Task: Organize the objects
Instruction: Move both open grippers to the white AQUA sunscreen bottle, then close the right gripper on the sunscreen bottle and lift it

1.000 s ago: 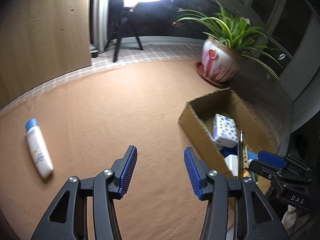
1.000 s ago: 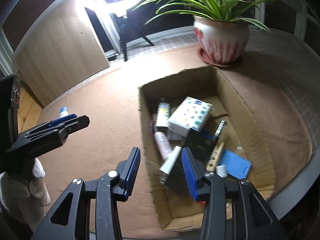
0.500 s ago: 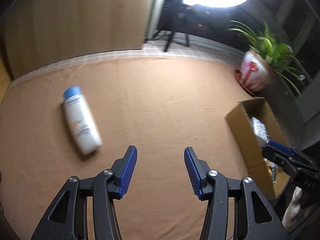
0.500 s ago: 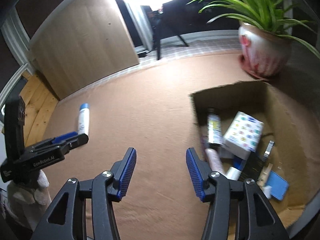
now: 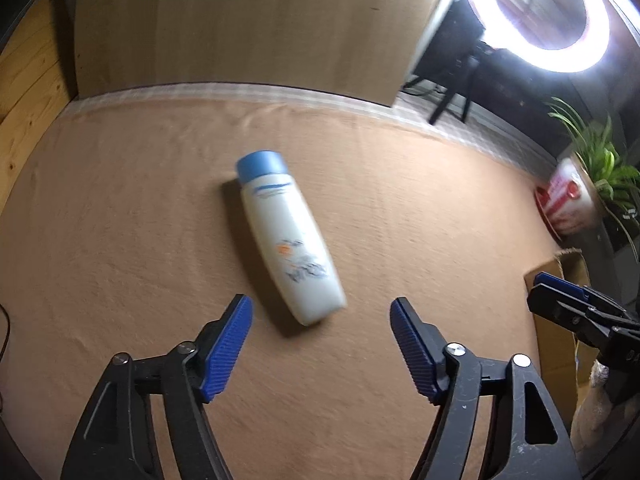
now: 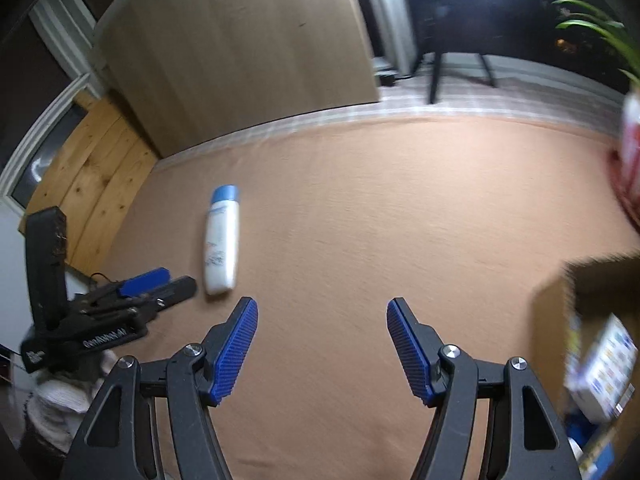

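A white bottle with a blue cap (image 5: pixel 290 236) lies on its side on the tan cloth, cap pointing away. My left gripper (image 5: pixel 322 314) hovers just short of the bottle's base, its jaws opening with nothing between them. In the right wrist view the same bottle (image 6: pixel 221 242) lies to the left, with the left gripper (image 6: pixel 160 284) beside its base. My right gripper (image 6: pixel 322 316) is over bare cloth, its jaws opening and empty. The cardboard box (image 6: pixel 554 312) stands at the right edge, with a patterned carton (image 6: pixel 604 368) inside.
A wooden board (image 5: pixel 248 24) leans at the back edge of the cloth. A ring light on a tripod (image 5: pixel 540 16) glares at the back right. A potted plant (image 5: pixel 576 200) stands to the right, beyond the box (image 5: pixel 560 320). Wooden planks (image 6: pixel 92 176) border the left side.
Both grippers have swung left, away from the box, and their jaws stand wider. The bottle now lies close in front of the left gripper. The box has slid to the right edge of both views.
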A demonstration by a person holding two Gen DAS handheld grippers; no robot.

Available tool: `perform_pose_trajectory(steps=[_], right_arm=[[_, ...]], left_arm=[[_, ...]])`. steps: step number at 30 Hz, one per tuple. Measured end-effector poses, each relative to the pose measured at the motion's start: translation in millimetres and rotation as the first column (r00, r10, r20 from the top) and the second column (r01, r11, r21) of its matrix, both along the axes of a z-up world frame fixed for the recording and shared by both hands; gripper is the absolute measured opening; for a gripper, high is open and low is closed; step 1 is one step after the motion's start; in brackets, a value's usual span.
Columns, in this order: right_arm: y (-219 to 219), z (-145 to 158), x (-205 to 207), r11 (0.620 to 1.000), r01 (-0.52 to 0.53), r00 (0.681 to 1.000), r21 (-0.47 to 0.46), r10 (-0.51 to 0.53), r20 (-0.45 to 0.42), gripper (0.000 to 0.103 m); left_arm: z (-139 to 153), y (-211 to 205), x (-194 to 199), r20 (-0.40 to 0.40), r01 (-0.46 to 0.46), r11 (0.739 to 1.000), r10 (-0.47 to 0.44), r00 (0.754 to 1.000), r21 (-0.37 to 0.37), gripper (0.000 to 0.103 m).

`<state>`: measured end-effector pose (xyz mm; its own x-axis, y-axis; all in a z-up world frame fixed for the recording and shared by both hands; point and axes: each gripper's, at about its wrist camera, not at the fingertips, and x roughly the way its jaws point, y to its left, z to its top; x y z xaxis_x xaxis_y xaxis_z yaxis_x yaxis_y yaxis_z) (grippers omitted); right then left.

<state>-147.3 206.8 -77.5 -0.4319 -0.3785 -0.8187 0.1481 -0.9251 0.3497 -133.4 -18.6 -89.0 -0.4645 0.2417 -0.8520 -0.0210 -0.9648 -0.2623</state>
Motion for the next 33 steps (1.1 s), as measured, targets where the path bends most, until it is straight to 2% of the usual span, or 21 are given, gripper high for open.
perform_pose_trajectory(steps=[7, 13, 16, 23, 29, 31, 33], right_arm=[[-34, -32, -54, 0.989, -0.052, 0.994, -0.137, 0.065, 0.092, 0.064], [-68, -46, -79, 0.978, -0.099, 0.984, -0.182, 0.123, 0.125, 0.064], [-82, -51, -89, 0.977, -0.122, 0.980, -0.173, 0.146, 0.134, 0.064], [-97, -64, -110, 0.967, -0.129, 0.968, -0.220, 0.171, 0.183, 0.063], [-109, -73, -116, 0.963, -0.157, 0.955, -0.219, 0.205, 0.216, 0.049], [-112, -77, -117, 0.962, -0.162, 0.949, -0.221, 0.213, 0.230, 0.047], [-114, -80, -116, 0.958, -0.166, 0.945, -0.234, 0.223, 0.241, 0.042]], left_arm=[[-21, -23, -19, 0.034, -0.004, 0.999, 0.002, 0.999, 0.047, 0.077], [-32, -27, -30, 0.035, 0.016, 0.996, -0.019, 0.999, 0.092, 0.077], [-36, -26, -36, 0.032, 0.018, 0.994, -0.021, 0.999, 0.109, 0.076], [-44, -27, -50, 0.034, 0.028, 0.989, -0.034, 0.999, 0.146, 0.075], [-49, -31, -56, 0.048, 0.039, 0.985, -0.048, 0.998, 0.170, 0.060], [-52, -31, -58, 0.052, 0.042, 0.981, -0.052, 0.997, 0.188, 0.050], [-53, -31, -59, 0.054, 0.047, 0.979, -0.059, 0.997, 0.201, 0.050]])
